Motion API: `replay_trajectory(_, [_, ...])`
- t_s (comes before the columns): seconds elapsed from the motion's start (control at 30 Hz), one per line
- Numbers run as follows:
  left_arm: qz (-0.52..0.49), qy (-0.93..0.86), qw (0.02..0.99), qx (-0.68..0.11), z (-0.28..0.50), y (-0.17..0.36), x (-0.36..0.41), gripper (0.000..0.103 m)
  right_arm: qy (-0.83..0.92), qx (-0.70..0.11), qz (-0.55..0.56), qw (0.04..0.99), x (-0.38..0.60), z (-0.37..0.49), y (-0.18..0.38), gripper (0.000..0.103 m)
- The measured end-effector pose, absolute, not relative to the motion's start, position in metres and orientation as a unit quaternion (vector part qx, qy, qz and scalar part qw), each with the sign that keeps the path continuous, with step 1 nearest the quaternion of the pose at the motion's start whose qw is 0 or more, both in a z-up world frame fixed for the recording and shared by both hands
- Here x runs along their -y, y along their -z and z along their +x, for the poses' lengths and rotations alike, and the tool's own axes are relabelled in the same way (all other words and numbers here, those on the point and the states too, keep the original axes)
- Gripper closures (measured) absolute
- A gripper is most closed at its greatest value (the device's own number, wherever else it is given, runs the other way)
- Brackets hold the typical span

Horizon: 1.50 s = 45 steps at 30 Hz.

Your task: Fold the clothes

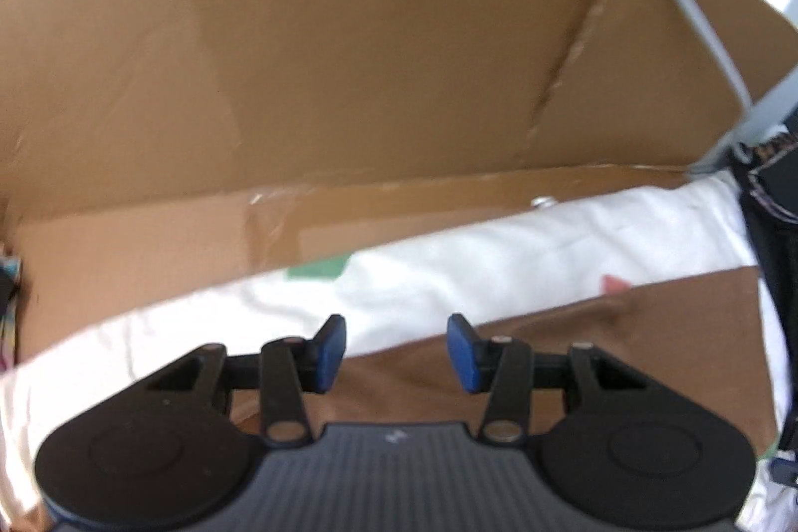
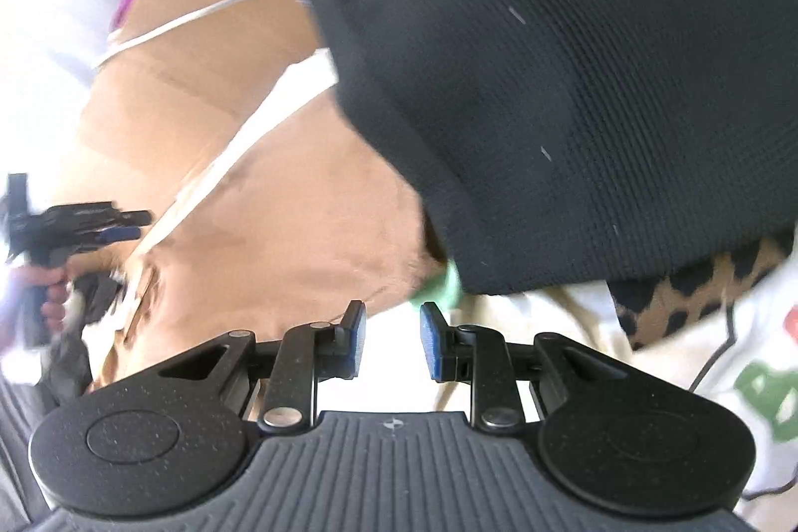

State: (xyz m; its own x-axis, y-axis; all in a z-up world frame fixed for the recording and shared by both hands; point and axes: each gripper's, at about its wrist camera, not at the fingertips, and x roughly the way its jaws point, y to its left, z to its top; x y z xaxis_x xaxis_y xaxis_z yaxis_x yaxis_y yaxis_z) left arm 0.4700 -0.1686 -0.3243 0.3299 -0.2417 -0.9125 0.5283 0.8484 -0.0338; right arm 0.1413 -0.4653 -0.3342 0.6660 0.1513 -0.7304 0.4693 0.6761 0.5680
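Left wrist view: left gripper (image 1: 396, 350) wide apart, empty, over white cloth (image 1: 498, 253) and brown cardboard panels (image 1: 349, 48). Right gripper (image 2: 391, 342) narrower, empty, below black ribbed knit garment (image 2: 573, 83).

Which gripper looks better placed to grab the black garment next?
Probably the right gripper: open, with the black garment close ahead. The left gripper, also open, faces cardboard and white cloth.

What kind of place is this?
Likely a home-style clothes-folding setup, not a lab: hinged cardboard folding board, white printed garment lying on it, black knit garment and leopard-print fabric nearby.
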Motion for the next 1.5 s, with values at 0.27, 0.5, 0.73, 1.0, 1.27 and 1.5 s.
replay_trajectory(0.27, [0.105,0.231,0.819,-0.514,0.465,0.326,0.138,0.054,0.064,-0.392,0.306,0.865,0.458,0.165,0.29,0.078])
replay_trajectory(0.5, [0.04,0.254,0.809,-0.529,0.464,0.332,0.104,0.05,0.053,-0.393,0.238,0.887,0.471,0.213,0.296,0.078])
replay_trajectory(0.73, [0.009,0.247,0.82,-0.516,0.475,0.346,0.093,0.051,0.035,-0.406,0.181,0.895,0.459,0.28,0.304,0.078])
replay_trajectory(1.0, [-0.058,0.248,0.813,-0.523,0.496,0.358,0.072,0.095,-0.017,-0.439,0.19,0.878,0.424,0.343,0.331,0.08])
replay_trajectory(1.27, [-0.098,0.281,0.808,-0.508,0.492,0.352,0.056,0.06,-0.01,-0.447,0.169,0.878,0.396,0.394,0.337,0.08])
replay_trajectory(1.5, [-0.069,0.313,0.798,-0.51,0.48,0.357,0.062,0.053,0.015,-0.46,0.181,0.869,0.394,0.406,0.351,0.08])
